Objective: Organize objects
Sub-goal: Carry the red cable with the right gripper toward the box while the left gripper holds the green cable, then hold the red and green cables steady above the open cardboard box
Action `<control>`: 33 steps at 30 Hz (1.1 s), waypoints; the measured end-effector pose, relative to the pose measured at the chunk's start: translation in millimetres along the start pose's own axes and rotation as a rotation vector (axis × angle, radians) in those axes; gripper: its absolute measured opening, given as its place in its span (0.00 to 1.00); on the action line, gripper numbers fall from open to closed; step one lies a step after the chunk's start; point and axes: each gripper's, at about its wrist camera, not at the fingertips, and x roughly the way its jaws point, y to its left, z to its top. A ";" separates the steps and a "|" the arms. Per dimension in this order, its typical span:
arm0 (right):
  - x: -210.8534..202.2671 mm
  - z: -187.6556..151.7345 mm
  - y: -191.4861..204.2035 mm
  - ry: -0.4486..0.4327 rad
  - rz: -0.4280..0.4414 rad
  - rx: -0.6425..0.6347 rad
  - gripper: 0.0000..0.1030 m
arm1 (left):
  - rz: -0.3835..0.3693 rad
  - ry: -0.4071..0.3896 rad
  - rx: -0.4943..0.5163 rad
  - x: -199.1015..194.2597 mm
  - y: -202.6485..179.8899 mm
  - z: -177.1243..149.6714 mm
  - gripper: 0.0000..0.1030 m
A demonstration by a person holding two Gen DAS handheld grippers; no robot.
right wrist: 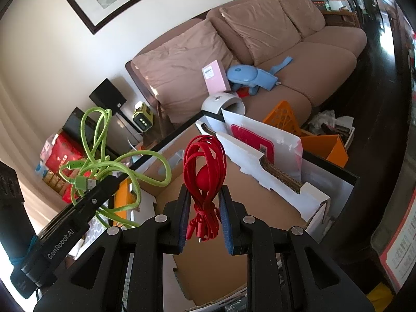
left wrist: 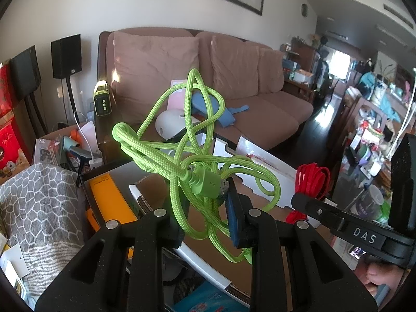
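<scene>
Green braided cable (left wrist: 182,161); red flat cable (right wrist: 205,166). Grippers black, pads (right wrist: 226,223) blue. Sofa (left wrist: 234,78) dusty pink-brown. Blanket (left wrist: 39,202) grey with white honeycomb lines. Orange box (left wrist: 109,197). Blue plush (right wrist: 249,76), pink card (right wrist: 215,76), black speaker (left wrist: 66,56).

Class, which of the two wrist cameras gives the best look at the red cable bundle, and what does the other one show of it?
The right wrist view: the red cable bundle sits centred, clamped in the right gripper, its loops and hanging plug ends clear. The left wrist view shows only part of it off to the side, behind the right gripper's finger.
</scene>
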 end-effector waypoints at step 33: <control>3.2 -2.3 1.3 0.010 -0.018 -0.011 0.21 | -0.003 0.044 0.007 29.9 0.5 -12.4 0.23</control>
